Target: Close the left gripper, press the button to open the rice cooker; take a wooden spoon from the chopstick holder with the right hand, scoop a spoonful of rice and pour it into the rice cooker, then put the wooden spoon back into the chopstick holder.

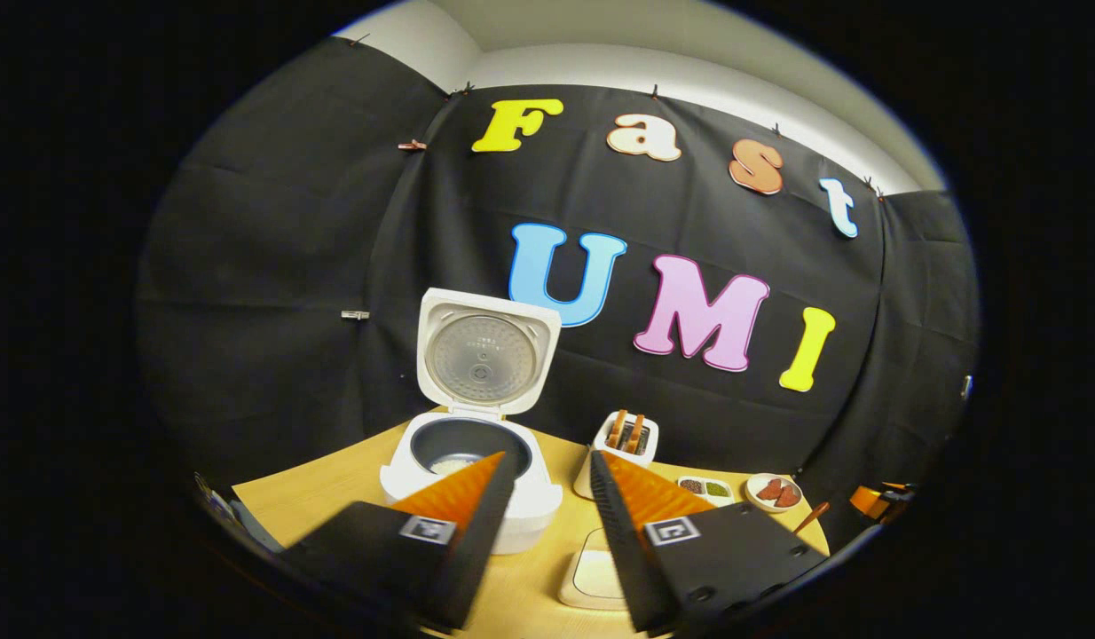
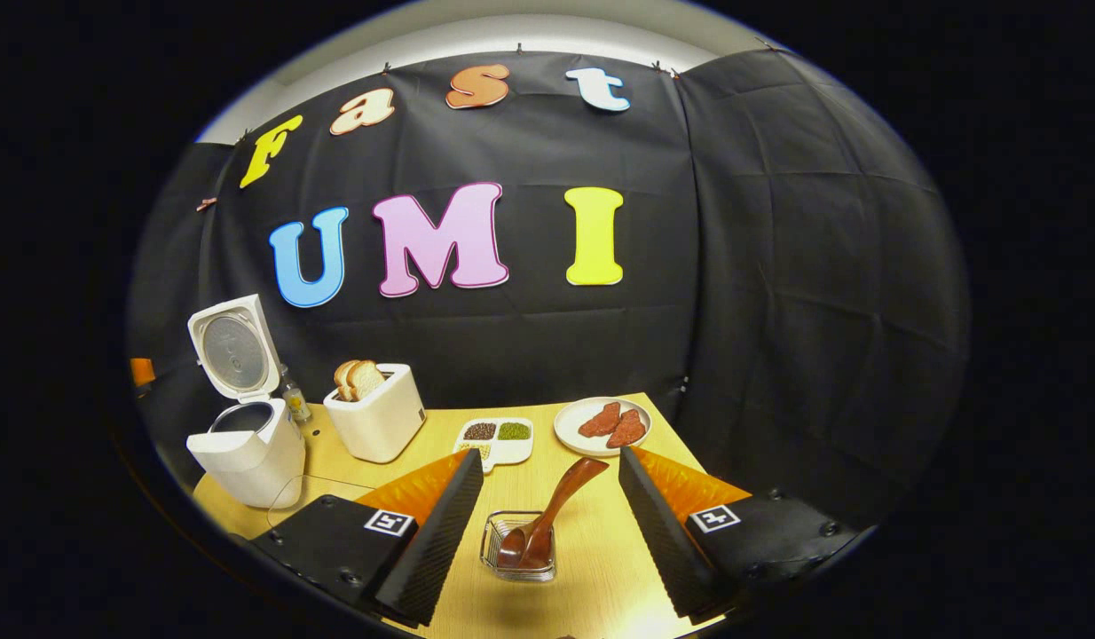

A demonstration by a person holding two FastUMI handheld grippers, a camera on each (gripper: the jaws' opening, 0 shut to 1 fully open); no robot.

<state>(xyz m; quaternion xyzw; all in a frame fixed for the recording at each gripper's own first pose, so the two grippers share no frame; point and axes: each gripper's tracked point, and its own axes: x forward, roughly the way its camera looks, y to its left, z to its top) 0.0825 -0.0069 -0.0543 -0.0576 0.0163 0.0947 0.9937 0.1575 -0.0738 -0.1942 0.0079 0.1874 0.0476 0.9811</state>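
While open, right gripper [image 2: 549,497] frames wooden spoon [image 2: 547,519].

White toaster [image 2: 376,415] with two slices of bread [image 2: 356,378] standing upright in its slots, on a wooden table [image 2: 601,550]. To its right, a white divided dish [image 2: 496,441] holding dark and green grains in separate compartments. Further right, a round white plate [image 2: 602,425] with reddish meat slices [image 2: 613,426]. Behind the toaster, a small clear bottle [image 2: 291,396]. In the left gripper view, a pale flat board [image 1: 594,579] on the tabletop.
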